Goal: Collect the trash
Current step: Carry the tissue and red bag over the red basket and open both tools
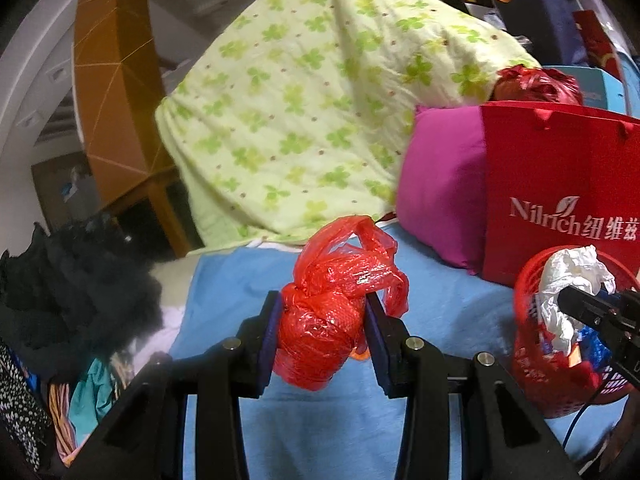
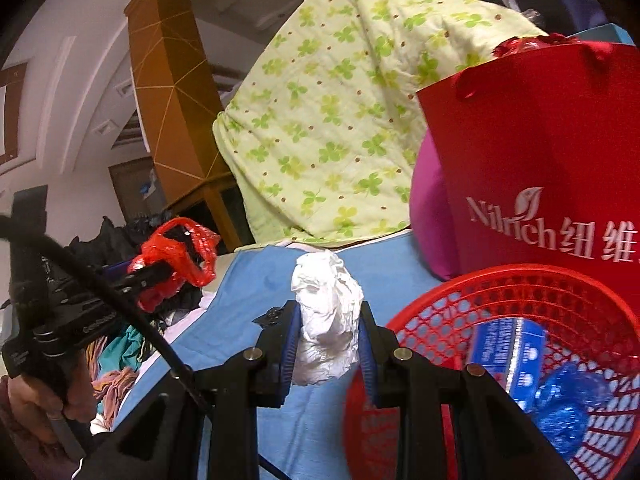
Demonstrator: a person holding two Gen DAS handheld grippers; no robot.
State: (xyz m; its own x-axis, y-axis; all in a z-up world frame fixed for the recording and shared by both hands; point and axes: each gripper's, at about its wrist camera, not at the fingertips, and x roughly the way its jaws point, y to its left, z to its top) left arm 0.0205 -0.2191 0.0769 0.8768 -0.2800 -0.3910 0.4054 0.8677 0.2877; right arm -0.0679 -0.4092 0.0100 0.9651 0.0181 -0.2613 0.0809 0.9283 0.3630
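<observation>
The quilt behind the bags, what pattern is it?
Pale yellow-green quilt with green clovers and brown dots; clearest in left wrist view.

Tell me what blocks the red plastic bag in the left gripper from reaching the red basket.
Nothing solid lies on the blue sheet between the red plastic bag, held by the left gripper, and the red basket. But the right gripper holds a white crumpled paper beside the basket's rim, crowding that side.

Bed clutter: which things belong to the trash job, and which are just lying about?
Trash job:
- crumpled red plastic bag in left gripper
- crumpled white paper wad in right gripper
- red plastic mesh basket

Lying about:
- green clover-print quilt
- magenta pillow
- red paper gift bag
</observation>
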